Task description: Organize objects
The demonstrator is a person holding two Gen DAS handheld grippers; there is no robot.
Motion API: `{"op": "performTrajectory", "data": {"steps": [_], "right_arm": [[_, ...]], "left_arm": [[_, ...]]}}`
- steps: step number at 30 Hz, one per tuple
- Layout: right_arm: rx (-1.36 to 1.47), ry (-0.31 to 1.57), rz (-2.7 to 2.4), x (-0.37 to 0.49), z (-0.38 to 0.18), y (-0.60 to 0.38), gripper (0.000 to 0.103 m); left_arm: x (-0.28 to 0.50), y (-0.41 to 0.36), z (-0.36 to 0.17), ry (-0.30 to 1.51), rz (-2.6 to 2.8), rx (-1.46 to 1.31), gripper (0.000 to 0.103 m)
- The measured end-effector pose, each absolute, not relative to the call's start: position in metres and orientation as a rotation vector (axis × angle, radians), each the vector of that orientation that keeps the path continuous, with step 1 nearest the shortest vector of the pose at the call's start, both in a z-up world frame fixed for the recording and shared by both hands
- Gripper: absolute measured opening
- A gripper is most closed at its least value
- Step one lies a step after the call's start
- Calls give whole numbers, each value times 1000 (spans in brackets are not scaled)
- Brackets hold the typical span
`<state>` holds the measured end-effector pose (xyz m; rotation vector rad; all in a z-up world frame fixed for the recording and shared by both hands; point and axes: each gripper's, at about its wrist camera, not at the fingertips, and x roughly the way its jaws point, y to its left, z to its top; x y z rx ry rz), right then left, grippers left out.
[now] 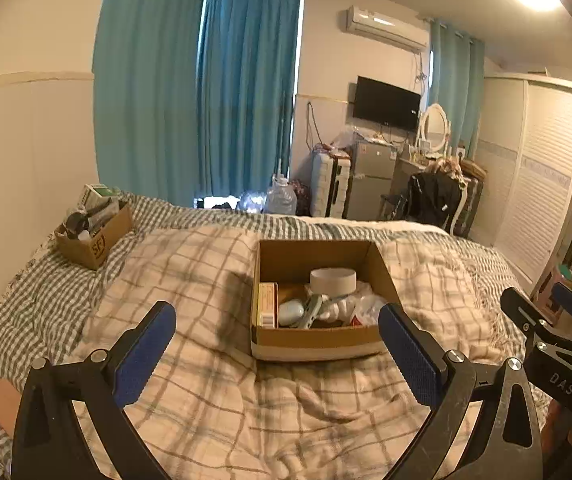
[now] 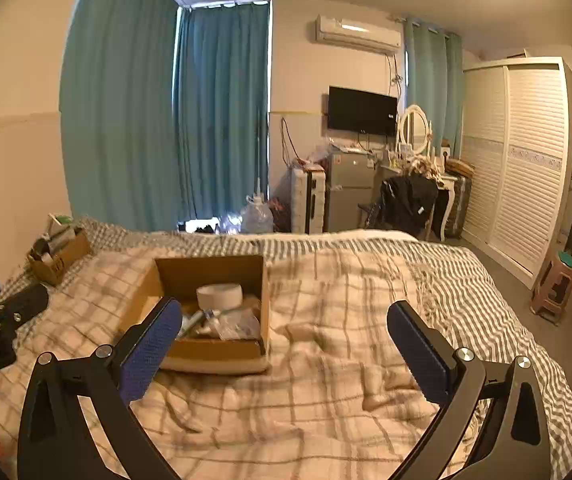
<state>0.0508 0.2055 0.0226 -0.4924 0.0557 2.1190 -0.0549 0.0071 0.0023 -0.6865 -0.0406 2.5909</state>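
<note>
An open cardboard box [image 1: 318, 338] [image 2: 214, 354] sits on the plaid blanket in the middle of the bed. Inside lie a white round jar [image 1: 333, 280] [image 2: 219, 295], an orange-and-white carton [image 1: 267, 305], a pale oval case [image 1: 291, 312] and crumpled plastic [image 1: 362, 306]. My left gripper [image 1: 278, 332] is open just in front of the box, nothing between its fingers. My right gripper [image 2: 286, 330] is open too, to the right of the box, over bare blanket. A second cardboard box [image 1: 96, 236] [image 2: 60, 258], filled with bottles and cartons, stands at the bed's far left.
The bed [image 2: 366, 360] runs to a far edge with a water jug [image 1: 281, 199] behind it. A fridge [image 1: 370, 180], dressing table and white wardrobe [image 2: 526, 168] line the far wall. A stool [image 2: 558, 284] stands on the floor at right.
</note>
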Motion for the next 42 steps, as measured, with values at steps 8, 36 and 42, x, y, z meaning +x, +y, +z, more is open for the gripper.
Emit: {"op": "performTrajectory", "data": {"steps": [8, 36, 42], "right_arm": [[-515, 27, 2116, 53, 19, 204, 103], [-539, 18, 2142, 42, 14, 192, 103], [-548, 14, 2140, 41, 11, 190, 103]], "left_arm": [[-51, 13, -8, -13, 2577, -683, 103], [-50, -1, -13, -42, 2571, -727, 103], [-50, 0, -13, -58, 2557, -733, 103]]}}
